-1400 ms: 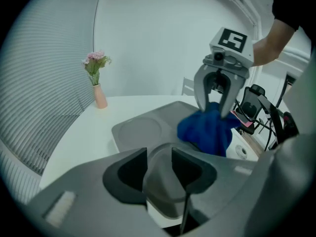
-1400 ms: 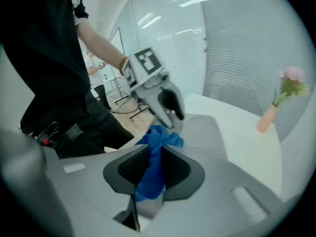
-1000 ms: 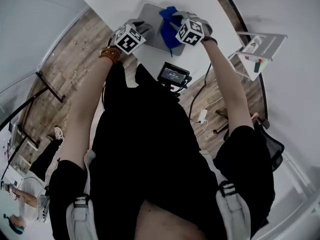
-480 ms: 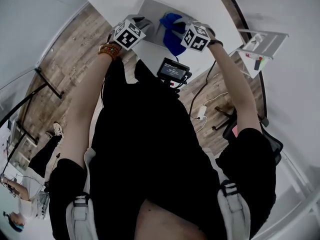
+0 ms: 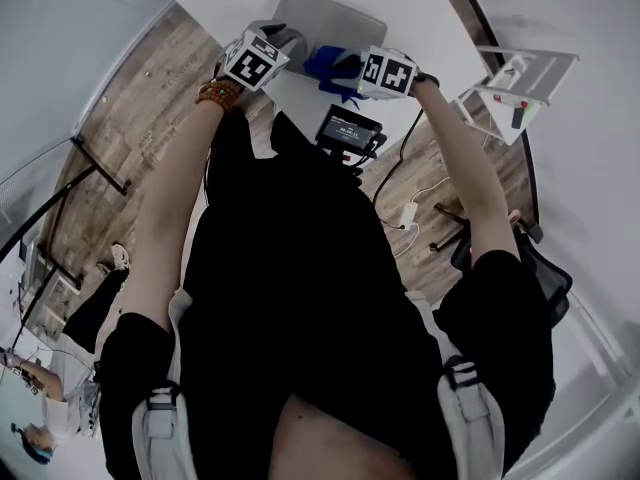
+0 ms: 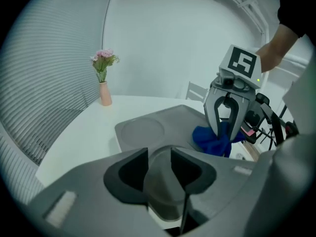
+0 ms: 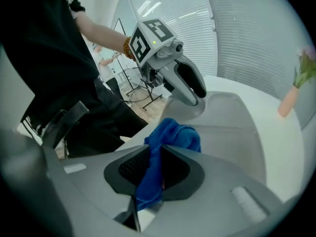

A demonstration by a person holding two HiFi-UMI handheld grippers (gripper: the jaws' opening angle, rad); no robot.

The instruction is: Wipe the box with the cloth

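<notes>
Your right gripper (image 7: 157,174) pinches the blue cloth (image 7: 174,134), its jaws having just been closing tighter on the fabric. The bunched cloth rests on the near edge of the grey box (image 6: 148,130). Your left gripper (image 6: 159,168) clamps the box's near corner on the white table (image 6: 84,130).
</notes>
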